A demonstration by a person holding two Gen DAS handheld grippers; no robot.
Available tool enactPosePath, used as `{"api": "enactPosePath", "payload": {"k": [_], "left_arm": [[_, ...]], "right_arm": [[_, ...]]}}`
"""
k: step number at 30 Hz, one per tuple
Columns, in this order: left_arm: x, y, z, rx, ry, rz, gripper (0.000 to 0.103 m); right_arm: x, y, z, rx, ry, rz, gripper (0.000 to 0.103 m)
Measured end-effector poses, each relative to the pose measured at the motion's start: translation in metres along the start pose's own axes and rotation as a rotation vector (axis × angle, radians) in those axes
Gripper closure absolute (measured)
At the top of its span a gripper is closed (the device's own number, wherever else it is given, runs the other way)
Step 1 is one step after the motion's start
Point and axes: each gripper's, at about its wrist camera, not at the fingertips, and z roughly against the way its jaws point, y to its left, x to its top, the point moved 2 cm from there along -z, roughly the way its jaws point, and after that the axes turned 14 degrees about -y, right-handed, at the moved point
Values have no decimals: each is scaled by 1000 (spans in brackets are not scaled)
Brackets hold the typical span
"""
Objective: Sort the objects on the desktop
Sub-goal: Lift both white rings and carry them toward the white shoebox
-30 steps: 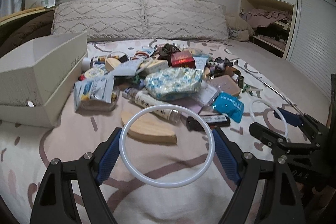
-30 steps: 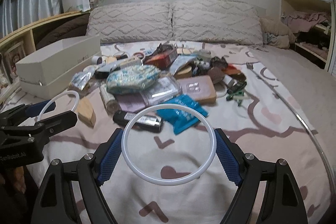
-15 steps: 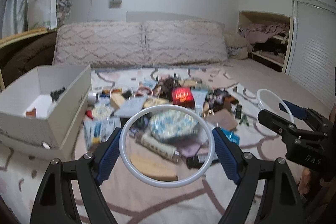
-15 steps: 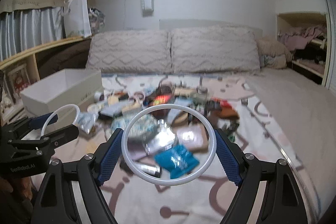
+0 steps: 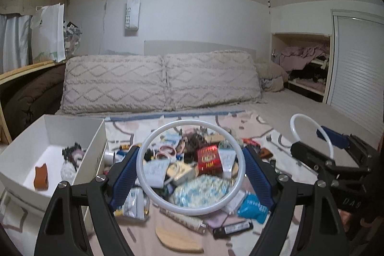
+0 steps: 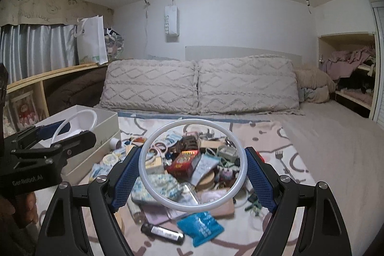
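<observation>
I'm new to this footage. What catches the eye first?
A white ring clamped between the blue pads of the left hand-held gripper, and a second ring in the right hand-held gripper. Behind them, a heap of clutter on the bed, with a white box to its left.

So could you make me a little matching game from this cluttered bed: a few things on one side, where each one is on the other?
Things:
1. white ring
2. brown holder
3. fork
4. black tube

Places:
A. inside the white box
B. between the left gripper pads
C. nearest edge of the pile
D. alone, right of the pile

Pairs: 1-B, 2-A, 3-D, 4-C
</observation>
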Motion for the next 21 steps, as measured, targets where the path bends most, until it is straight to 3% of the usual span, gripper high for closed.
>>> {"api": "enactPosePath", "payload": {"k": [12,21], "left_arm": [[38,20,-47,26,-28,34,19],[47,59,-79,76,-13,44,19]], "right_arm": [[23,-1,-42,9,-12,-26,18],[28,-1,-88,28,45,-69,18]]}}
